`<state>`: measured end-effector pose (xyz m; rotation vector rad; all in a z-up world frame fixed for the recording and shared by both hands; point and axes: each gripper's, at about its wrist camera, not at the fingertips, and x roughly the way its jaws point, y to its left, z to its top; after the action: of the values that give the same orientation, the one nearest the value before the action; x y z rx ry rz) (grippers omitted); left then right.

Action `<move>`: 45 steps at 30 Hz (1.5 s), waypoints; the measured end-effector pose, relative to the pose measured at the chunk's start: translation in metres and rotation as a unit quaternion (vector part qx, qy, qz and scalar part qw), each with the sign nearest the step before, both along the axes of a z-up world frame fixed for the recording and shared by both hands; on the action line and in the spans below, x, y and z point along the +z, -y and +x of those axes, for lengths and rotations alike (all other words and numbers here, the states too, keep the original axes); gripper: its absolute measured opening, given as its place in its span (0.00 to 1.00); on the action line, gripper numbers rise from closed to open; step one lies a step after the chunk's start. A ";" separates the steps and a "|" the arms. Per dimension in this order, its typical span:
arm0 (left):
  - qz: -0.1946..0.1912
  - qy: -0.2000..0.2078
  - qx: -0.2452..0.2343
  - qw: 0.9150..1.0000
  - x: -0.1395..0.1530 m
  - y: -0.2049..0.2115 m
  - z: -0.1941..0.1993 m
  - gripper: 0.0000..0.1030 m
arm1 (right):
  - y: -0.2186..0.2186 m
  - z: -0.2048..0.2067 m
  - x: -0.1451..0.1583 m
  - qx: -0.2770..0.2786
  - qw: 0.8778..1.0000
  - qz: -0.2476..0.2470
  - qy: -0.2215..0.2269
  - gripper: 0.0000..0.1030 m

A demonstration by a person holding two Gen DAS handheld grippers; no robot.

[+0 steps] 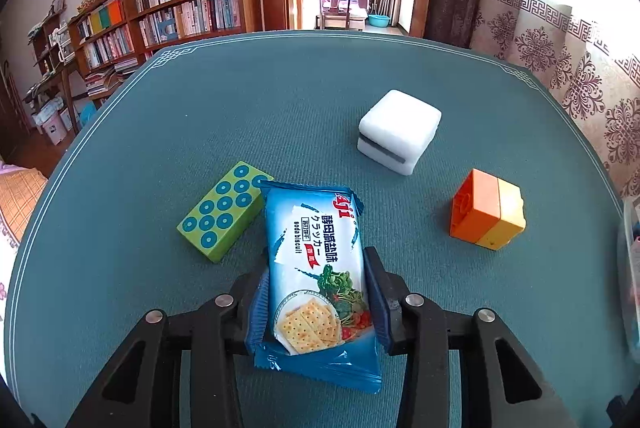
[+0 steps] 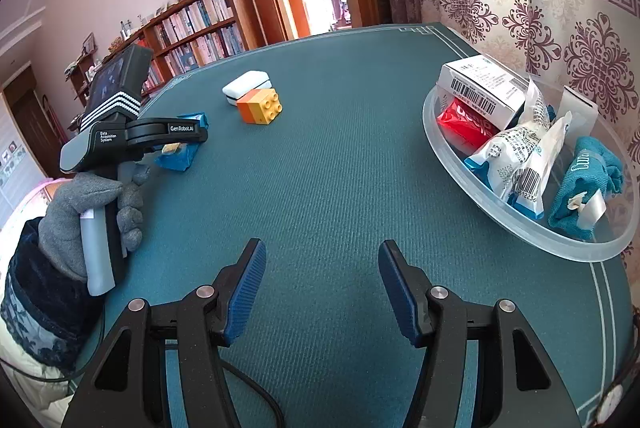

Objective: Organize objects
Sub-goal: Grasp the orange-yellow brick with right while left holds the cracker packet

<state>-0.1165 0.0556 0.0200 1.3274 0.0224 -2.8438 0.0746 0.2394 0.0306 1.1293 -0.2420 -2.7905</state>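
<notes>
While the left gripper (image 1: 316,292) presses its blue pads against both long sides of the soda biscuit packet (image 1: 316,268), that packet lies flat on the teal table mat (image 1: 280,108), its far end reaching past the fingertips.

Item, green block with blue circles (image 1: 224,210): just left of the packet's far end, touching or nearly touching it.
Item, white box (image 1: 398,130): ahead and to the right of the left gripper, well apart from it.
Item, orange-and-yellow brick (image 1: 486,214): right of the left gripper, nearer than the white box.
Item, right gripper (image 2: 322,288): jaws apart, nothing between them, only bare mat ahead.
Item, clear plastic bowl (image 2: 520,228): ahead and to the right of the right gripper, holding a barcoded white carton (image 2: 480,88), a red packet (image 2: 468,126), white-and-blue sachets (image 2: 520,156) and a rolled teal cloth (image 2: 584,184).
Item, gloved hand (image 2: 92,212): to the left of the right gripper, gripping the left tool's handle.
</notes>
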 end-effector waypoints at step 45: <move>0.014 -0.016 -0.036 0.999 -0.004 0.062 0.077 0.43 | 0.091 -0.190 0.005 0.040 0.999 -0.014 0.028 0.58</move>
<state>-0.0390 -0.0060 0.0159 1.3133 0.0156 -2.9351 -0.1151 0.1488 0.0359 1.1838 -0.2353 -2.6809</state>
